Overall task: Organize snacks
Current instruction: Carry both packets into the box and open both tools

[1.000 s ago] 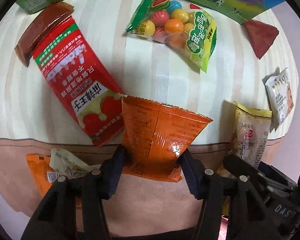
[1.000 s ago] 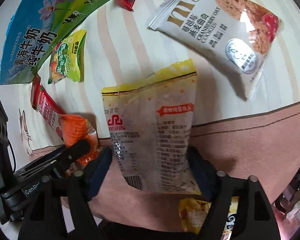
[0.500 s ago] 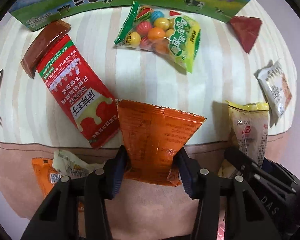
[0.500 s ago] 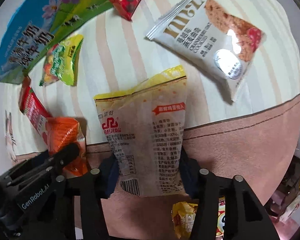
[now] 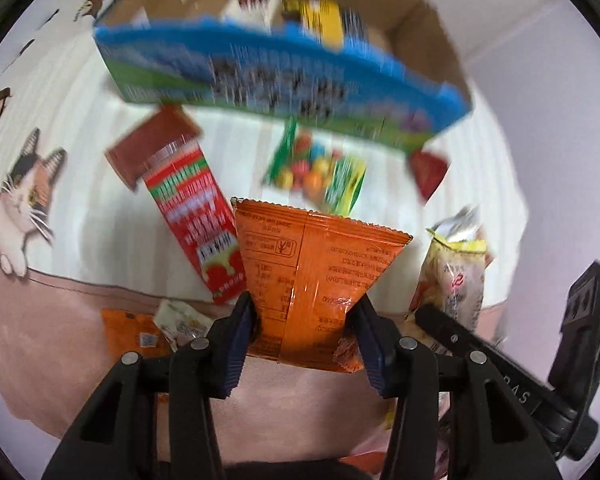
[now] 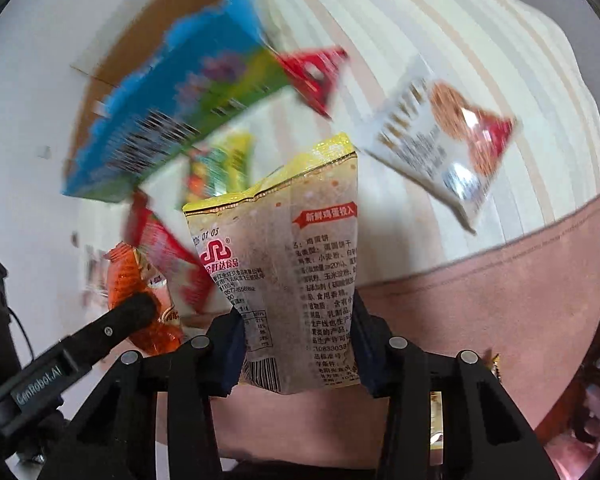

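My left gripper (image 5: 306, 326) is shut on an orange snack packet (image 5: 312, 268) and holds it above the mat. My right gripper (image 6: 298, 330) is shut on a yellow-topped biscuit packet (image 6: 292, 252), which also shows in the left wrist view (image 5: 454, 276). The orange packet shows at the left of the right wrist view (image 6: 140, 300). An open blue-and-green milk carton box (image 5: 276, 72) stands beyond, with several snacks inside. On the striped mat lie a red packet (image 5: 188, 212), a green candy bag (image 5: 320, 172), a small red triangular packet (image 5: 430, 172) and a white cookie packet (image 6: 448, 136).
The mat has a pink border (image 5: 60, 328) and a printed cat (image 5: 16, 208) at the left. An orange wrapper (image 5: 130, 332) and a pale packet (image 5: 180, 320) lie on the pink border near my left gripper. A pale wall (image 5: 548, 92) stands at the right.
Both grippers have lifted and tilted up with their packets, so the carton's open top with snacks inside has come into view. The views are blurred by motion.
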A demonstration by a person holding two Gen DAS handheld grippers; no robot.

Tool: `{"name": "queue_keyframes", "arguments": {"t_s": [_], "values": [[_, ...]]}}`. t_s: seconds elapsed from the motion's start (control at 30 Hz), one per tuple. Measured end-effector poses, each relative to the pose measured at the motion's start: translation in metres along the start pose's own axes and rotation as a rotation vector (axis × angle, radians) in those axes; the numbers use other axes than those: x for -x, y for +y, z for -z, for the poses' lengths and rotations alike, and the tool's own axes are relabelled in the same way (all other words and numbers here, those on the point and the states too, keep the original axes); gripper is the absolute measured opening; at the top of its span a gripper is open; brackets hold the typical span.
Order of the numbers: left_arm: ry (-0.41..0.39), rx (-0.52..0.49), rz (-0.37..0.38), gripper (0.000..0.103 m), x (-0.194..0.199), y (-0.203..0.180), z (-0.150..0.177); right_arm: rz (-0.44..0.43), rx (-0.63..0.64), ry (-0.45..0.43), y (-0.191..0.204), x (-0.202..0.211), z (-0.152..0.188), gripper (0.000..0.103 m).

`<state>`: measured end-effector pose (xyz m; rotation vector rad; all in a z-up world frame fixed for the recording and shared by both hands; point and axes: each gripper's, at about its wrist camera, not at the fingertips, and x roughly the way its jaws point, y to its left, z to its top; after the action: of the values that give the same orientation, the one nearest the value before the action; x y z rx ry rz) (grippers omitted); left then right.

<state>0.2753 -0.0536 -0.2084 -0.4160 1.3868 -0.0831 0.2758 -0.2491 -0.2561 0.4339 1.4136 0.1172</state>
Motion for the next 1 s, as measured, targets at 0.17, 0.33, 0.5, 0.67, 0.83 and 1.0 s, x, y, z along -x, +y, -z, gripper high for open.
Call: {"name": "queue_keyframes", "arguments": {"t_s": [0.17, 0.33, 0.5, 0.67, 0.83, 1.0], "values": [[-0.074, 0.032, 0.051, 0.046, 0.048, 0.018, -0.046, -0.098, 0.035, -0.053, 0.038, 0.035, -0.029, 0.048], [-0.102, 0.091, 0.067, 0.046, 0.073, 0.034, -0.106, -0.155, 0.096, -0.1, 0.1, 0.055, -0.076, 0.048], [-0.115, 0.124, -0.003, 0.046, 0.078, 0.05, -0.178, -0.169, 0.111, -0.113, 0.152, 0.042, -0.127, 0.048], [-0.066, 0.153, -0.056, 0.046, 0.059, 0.066, -0.236, -0.183, 0.075, -0.061, 0.192, 0.003, -0.178, 0.048], [0.014, 0.15, -0.084, 0.046, 0.031, 0.076, -0.272, -0.17, 0.044, 0.002, 0.215, -0.045, -0.214, 0.048], [0.096, 0.142, -0.124, 0.046, -0.002, 0.088, -0.286, -0.137, 0.022, 0.071, 0.214, -0.094, -0.223, 0.048]]}}
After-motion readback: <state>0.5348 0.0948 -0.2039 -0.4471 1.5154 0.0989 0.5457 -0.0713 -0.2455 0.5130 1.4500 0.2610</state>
